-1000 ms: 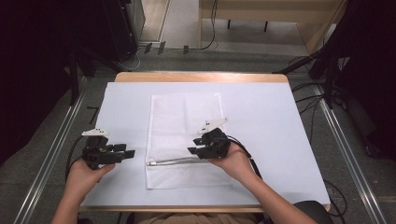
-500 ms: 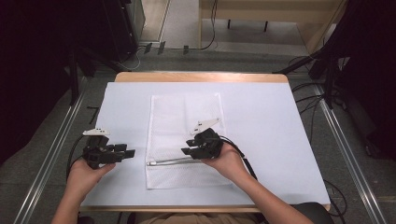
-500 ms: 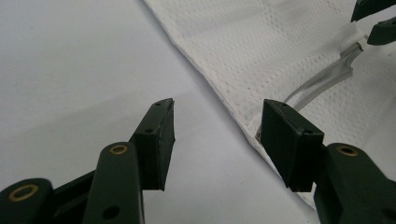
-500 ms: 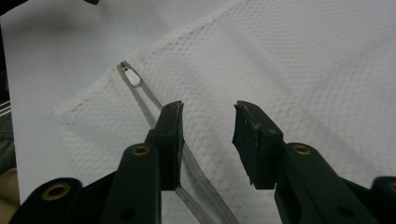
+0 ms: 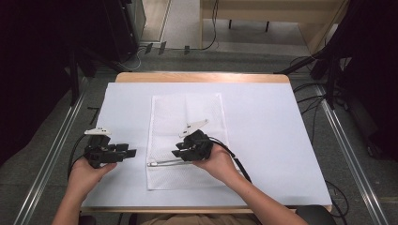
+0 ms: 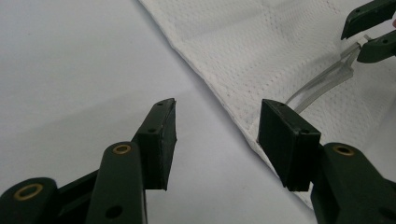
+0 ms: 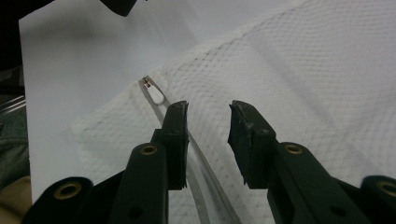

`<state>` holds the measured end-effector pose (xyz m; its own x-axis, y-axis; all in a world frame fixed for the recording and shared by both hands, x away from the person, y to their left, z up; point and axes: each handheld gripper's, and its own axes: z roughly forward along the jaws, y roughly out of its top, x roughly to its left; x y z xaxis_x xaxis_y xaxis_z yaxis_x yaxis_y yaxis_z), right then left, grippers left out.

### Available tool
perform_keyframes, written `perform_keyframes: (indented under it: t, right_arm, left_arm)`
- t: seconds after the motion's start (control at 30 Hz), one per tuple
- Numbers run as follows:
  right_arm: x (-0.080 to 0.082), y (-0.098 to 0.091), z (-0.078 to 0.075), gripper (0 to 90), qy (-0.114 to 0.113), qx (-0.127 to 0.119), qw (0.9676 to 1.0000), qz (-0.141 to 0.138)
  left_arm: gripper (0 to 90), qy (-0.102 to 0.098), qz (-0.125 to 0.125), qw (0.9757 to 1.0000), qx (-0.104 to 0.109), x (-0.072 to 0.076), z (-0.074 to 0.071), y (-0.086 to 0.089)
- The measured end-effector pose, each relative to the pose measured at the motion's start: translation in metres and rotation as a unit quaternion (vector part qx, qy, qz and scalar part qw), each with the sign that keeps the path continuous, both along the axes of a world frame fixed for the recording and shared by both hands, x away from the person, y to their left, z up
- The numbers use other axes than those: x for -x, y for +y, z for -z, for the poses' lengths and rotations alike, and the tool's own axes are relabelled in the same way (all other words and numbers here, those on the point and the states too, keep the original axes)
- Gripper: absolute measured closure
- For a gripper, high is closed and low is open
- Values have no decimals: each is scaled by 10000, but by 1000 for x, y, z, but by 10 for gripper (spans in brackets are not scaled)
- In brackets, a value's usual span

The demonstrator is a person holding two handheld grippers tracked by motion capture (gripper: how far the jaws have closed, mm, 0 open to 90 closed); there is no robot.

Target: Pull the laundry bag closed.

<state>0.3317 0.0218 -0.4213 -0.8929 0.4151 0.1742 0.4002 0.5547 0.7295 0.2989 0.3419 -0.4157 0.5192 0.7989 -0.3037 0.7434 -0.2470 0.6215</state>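
Since the earlier frame, your right gripper has slid left along the clear plastic zip strip on the white mesh laundry bag; its jaws have been closing, still released, w/ the strip between them. Left gripper unmoved beside the bag on the white table cover, jaws easing inward, empty. No legible writing.

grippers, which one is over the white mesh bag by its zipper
The right gripper, jaws just closing above the zipper of the mesh bag. The left gripper sits off the bag's edge.

Right gripper leftward, jaws narrower
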Motion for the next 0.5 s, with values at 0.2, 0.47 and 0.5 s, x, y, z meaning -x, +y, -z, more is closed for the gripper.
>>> perform_keyframes:
  t: [0.2,0.47,0.5]
  right_arm:
    - [1,12,3,705,65,4,9999,-101]
    - [5,29,11,746,155,-19,9996,-238]
    - [5,29,11,746,155,-19,9996,-238]
  left_arm:
    - [473,-21,-11,10000,-14,0,1,1]
    - [473,-22,-2,10000,2,0,1,2]
    - [472,-22,-2,10000,2,0,1,2]
